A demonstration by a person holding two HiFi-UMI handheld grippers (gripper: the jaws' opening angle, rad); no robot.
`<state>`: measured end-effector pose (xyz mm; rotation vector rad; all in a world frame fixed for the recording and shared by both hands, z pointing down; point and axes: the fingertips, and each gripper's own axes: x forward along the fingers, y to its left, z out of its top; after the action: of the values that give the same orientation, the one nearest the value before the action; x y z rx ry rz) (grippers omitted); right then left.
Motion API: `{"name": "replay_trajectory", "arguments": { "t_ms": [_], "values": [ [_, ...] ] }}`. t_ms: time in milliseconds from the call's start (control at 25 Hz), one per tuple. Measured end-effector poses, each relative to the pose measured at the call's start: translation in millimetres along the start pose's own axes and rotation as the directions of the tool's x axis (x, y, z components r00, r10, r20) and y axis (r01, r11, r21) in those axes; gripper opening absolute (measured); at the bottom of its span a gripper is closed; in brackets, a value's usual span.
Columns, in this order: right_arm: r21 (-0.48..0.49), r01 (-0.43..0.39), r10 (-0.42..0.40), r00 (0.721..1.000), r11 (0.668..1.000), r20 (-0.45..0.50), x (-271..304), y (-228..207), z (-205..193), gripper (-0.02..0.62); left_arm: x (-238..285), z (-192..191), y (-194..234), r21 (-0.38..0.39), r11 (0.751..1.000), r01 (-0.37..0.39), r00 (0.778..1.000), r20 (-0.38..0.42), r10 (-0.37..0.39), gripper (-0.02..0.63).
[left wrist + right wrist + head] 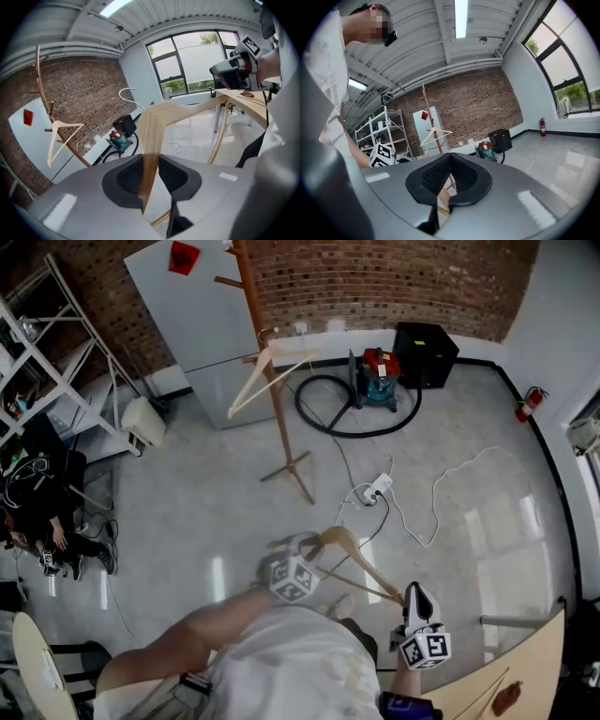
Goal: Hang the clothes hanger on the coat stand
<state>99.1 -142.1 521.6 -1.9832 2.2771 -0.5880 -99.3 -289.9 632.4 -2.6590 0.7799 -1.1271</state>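
The coat stand (273, 390) rises in the upper part of the head view, a little left of centre: a slim brown wooden pole with short pegs on spreading floor legs. A pale wooden hanger (267, 373) already hangs from one of its pegs.

Well apart from it, at the bottom centre of the frame, the left hand-held gripper (309, 547) is pinching one arm of the clothes hanger (361, 568) near the crown. In the left gripper view its ribbed black pads (176, 174) press on the flat, smooth, light wood (151, 140), and a thin curved metal hook (126, 93) pokes out beyond the crown.

The clothes hanger's long axis slants from that grip down to the lower right, where the right hand-held gripper (411, 596) clamps the far end. The right gripper view shows a sliver of the same wood (440, 199) nipped between its pads.

So the stand lies up the frame and slightly left of both hands across bare, glossy grey floor (225, 512), and the left hand-held gripper is the nearer of the two. I judge the coming move to be a carry toward the pole with the hook end leading, since the hook sits by the left grip.
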Motion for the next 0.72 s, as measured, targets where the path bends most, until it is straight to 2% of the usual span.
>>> {"name": "replay_trajectory", "arguments": {
  "t_ms": [320,480,720],
  "values": [
    [-0.015,-0.217,0.217,0.976,0.976,-0.025,76,-18,21,0.015,8,4,49,-0.065,0.984,-0.167,0.984,-0.077,0.162,0.103],
    [-0.029,-0.322,0.32,0.946,0.946,-0.054,99,-25,29,0.014,3,17,62,-0.088,0.965,-0.247,0.965,-0.112,0.237,0.103],
    [-0.001,-0.445,0.442,0.889,0.895,-0.118,125,-14,13,0.015,-10,20,71,-0.12,0.936,-0.332,0.935,-0.172,0.31,0.103]
  ]
}}
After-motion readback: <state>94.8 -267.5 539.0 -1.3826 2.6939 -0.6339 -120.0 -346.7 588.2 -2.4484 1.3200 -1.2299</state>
